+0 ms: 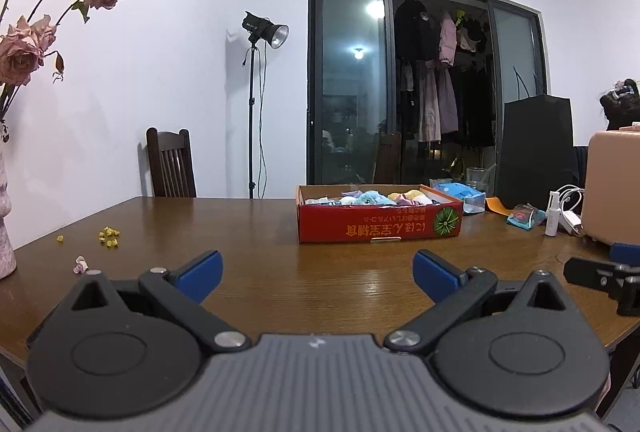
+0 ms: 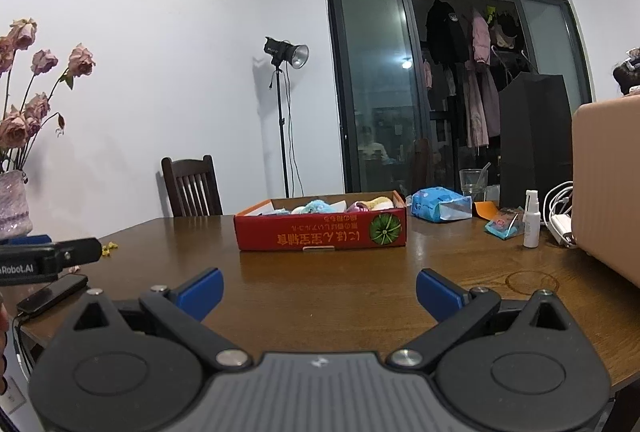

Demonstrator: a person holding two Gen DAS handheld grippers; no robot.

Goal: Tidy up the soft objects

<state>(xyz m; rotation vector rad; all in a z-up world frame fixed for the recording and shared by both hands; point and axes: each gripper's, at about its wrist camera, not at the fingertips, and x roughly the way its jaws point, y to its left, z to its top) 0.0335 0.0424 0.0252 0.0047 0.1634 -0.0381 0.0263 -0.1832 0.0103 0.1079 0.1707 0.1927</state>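
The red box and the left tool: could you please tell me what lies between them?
Only bare wooden table lies between the left tool and the red box, in the left wrist view.

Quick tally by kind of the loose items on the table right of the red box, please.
Blue soft pack: 1
Glass cup: 1
Teal-and-red packet: 1
White spray bottle: 1
White charger with cable: 1
Total: 5
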